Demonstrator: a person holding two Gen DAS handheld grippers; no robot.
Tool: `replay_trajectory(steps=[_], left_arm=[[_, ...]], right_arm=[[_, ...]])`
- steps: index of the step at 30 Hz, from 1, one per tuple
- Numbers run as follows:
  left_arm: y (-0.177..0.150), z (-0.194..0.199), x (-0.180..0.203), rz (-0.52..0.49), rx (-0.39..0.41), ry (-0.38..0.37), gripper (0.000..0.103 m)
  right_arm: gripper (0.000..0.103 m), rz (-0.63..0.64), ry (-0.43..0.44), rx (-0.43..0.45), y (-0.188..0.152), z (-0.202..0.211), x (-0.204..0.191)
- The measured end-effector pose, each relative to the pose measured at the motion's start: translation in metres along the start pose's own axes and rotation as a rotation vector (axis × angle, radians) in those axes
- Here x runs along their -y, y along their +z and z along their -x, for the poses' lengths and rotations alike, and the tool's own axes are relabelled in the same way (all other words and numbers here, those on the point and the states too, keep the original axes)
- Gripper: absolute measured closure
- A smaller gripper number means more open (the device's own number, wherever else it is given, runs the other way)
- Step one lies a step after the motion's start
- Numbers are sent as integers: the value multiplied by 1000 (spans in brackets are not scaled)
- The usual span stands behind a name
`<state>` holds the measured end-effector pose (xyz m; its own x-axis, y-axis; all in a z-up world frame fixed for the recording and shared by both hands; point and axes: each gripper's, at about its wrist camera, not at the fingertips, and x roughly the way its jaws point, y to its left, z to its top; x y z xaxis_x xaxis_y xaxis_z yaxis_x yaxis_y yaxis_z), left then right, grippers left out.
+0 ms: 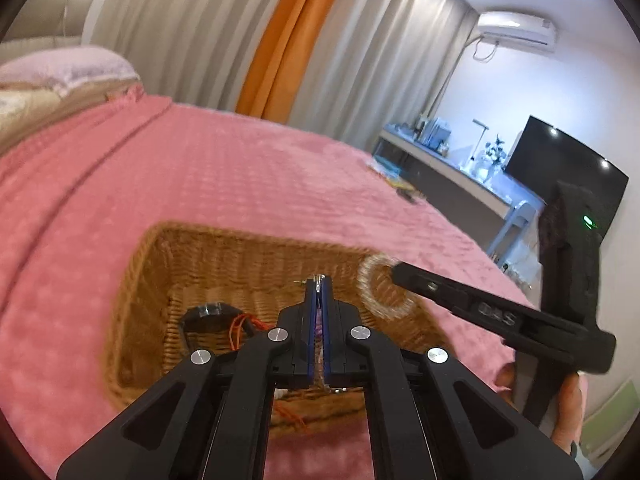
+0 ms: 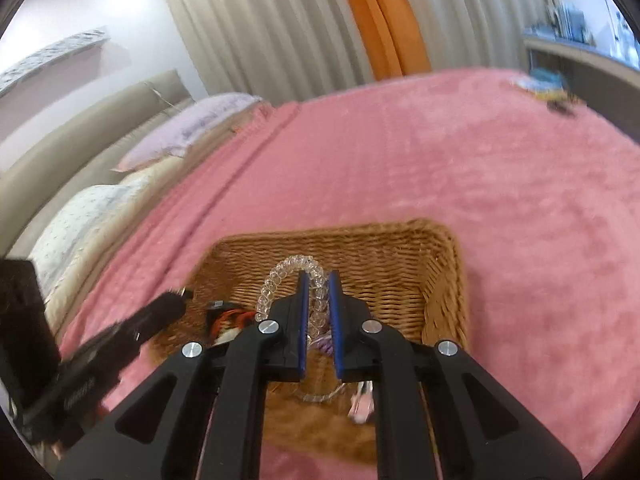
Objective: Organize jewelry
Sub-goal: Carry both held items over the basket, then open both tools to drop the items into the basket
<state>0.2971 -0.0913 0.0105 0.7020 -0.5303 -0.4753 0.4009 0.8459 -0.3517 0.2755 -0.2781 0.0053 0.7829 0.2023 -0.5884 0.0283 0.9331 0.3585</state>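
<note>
My right gripper (image 2: 318,280), angled down over the basket (image 2: 444,280), clamps a clear bead bracelet (image 2: 280,276); my left gripper (image 1: 319,282) pinches something thin I can't identify

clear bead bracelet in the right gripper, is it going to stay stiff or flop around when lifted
The clear bead bracelet probably holds a loose hoop: it arches above the right gripper without collapsing. Strung beads likely swing and sag at the unsupported end. Its glossy beads may slip between the pads, so it could drop into the wicker basket.
</note>
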Motion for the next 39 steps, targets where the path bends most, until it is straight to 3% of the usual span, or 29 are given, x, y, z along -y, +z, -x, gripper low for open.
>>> replay_trajectory(steps=[5, 13, 17, 24, 26, 29, 39], left_arm=[[-12, -19, -12, -8, -45, 16, 103], [-17, -26, -11, -39, -71, 47, 101], [-18, -19, -11, -38, -53, 42, 77], [-14, -8, -9, -39, -11, 19, 65], [-14, -9, -9, -46, -22, 19, 60], [-17, -15, -6, -92, -75, 41, 57], [-32, -18, 23, -373, -146, 141, 51]], right_arm=[[95, -1, -48, -56, -9, -32, 12], [94, 37, -96, -83, -16, -40, 9], [92, 42, -100, -69, -18, -36, 10], [82, 31, -78, -40, -17, -26, 12], [75, 31, -79, -27, -18, -23, 12], [63, 23, -88, -10, -16, -19, 13], [62, 23, -105, 25, -15, -10, 17]])
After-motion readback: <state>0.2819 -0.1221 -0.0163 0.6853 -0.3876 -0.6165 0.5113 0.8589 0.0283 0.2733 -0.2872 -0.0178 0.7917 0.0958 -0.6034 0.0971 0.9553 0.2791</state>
